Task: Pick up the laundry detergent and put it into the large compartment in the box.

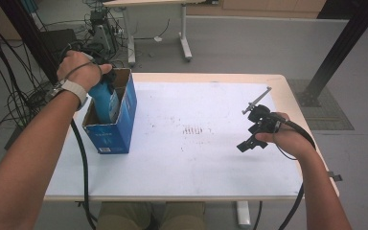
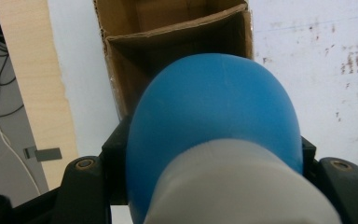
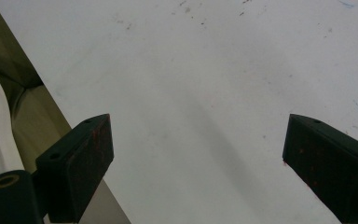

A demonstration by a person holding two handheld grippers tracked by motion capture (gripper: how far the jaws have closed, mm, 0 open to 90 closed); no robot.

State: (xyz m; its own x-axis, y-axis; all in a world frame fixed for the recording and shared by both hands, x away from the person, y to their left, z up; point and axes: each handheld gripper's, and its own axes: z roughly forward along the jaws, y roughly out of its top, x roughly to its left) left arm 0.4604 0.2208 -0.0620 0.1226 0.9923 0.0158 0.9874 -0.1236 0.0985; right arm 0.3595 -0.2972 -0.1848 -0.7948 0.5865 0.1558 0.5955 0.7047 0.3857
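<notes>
Left gripper (image 2: 205,186) was clamped on the blue bottle (image 2: 214,121), lowering it into the cardboard box (image 1: 124,120); release comes next. Right gripper (image 3: 198,158) stood apart, idle.

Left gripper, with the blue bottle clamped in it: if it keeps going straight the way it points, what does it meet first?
Probably the floor of the cardboard box: the left gripper aims the blue bottle into its open compartment. Depth is unclear.
</notes>
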